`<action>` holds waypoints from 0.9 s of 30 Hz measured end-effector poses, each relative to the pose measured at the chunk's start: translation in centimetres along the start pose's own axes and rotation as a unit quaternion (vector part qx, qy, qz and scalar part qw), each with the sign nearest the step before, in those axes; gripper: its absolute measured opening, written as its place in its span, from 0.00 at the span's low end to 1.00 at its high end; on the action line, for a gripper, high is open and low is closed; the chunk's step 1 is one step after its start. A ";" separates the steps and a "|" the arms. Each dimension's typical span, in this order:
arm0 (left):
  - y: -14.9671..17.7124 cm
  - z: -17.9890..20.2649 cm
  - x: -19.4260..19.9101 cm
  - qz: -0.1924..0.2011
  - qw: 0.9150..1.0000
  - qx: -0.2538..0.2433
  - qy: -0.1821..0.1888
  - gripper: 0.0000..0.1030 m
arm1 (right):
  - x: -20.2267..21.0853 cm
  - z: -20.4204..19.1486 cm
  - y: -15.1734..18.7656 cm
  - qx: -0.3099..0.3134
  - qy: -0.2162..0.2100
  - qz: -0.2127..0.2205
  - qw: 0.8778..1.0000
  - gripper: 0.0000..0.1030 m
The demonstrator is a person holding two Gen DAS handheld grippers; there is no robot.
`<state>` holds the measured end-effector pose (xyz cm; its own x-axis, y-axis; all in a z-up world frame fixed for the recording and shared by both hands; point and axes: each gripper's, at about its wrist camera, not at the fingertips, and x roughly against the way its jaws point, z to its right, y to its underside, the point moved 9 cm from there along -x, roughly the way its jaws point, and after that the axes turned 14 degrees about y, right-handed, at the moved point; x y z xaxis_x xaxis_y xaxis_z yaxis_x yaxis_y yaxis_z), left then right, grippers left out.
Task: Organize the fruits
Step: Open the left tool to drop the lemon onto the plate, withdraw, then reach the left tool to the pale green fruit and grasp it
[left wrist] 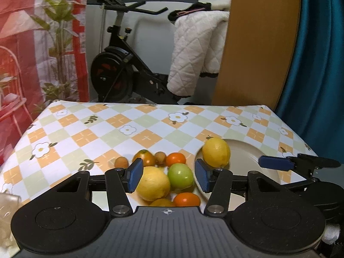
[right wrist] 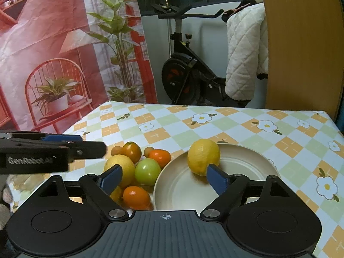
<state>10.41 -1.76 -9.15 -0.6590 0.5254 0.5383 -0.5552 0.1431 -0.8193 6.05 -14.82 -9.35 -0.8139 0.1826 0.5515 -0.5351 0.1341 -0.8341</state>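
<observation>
A yellow lemon (right wrist: 203,156) lies in the beige plate (right wrist: 247,161) on the table; it also shows in the left wrist view (left wrist: 216,151), with the plate (left wrist: 253,157) behind it. Left of the plate is a pile of fruit: a second lemon (left wrist: 153,182), a green apple (left wrist: 180,175), several small oranges (left wrist: 176,158) and brown round fruits (left wrist: 121,162). My left gripper (left wrist: 168,177) is open and empty, over the pile. My right gripper (right wrist: 164,177) is open and empty, straddling the plate's left rim; its finger also shows in the left wrist view (left wrist: 274,163).
The table carries a checked flower-pattern cloth (left wrist: 129,129). Behind it stand an exercise bike (left wrist: 120,64), a white quilted garment (left wrist: 193,49) and a wooden panel (left wrist: 258,43). A red printed backdrop (right wrist: 53,43) hangs at the left.
</observation>
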 end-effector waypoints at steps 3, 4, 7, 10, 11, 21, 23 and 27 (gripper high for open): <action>0.4 -0.7 0.6 0.004 1.000 0.010 -0.009 0.54 | 0.2 0.1 0.6 -0.005 -0.001 -0.006 1.000 0.82; 0.6 -1.0 0.8 0.004 1.000 0.014 -0.012 0.54 | 0.2 0.1 0.8 -0.006 -0.001 -0.007 1.000 0.82; 1.4 -1.9 1.2 0.000 0.999 0.026 -0.020 0.54 | 0.3 -0.1 1.4 0.000 0.005 -0.009 1.000 0.81; 2.1 -2.8 1.7 -0.006 0.999 0.039 -0.026 0.54 | 0.2 -0.5 1.9 0.009 0.005 -0.012 1.000 0.76; 2.4 -3.1 1.8 -0.008 0.999 0.045 -0.027 0.54 | 0.1 -0.7 2.1 0.014 0.005 -0.015 1.000 0.74; 4.9 -3.7 1.6 -0.035 0.997 0.069 -0.016 0.54 | -0.2 -3.9 4.0 0.065 -0.029 -0.034 0.997 0.54; 5.3 -3.2 1.3 -0.043 0.997 0.065 -0.006 0.54 | -0.1 -4.5 4.3 0.073 -0.037 -0.038 0.996 0.52; 6.2 -3.0 0.9 -0.055 0.996 0.074 0.012 0.54 | 0.0 -5.7 5.0 0.097 -0.052 -0.046 0.993 0.51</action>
<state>7.93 2.13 -14.33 -0.5789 0.5343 0.6160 -0.6931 0.0756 -0.7169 4.64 -8.60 -13.48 -0.7731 0.0749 0.6299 -0.6337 -0.0457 -0.7722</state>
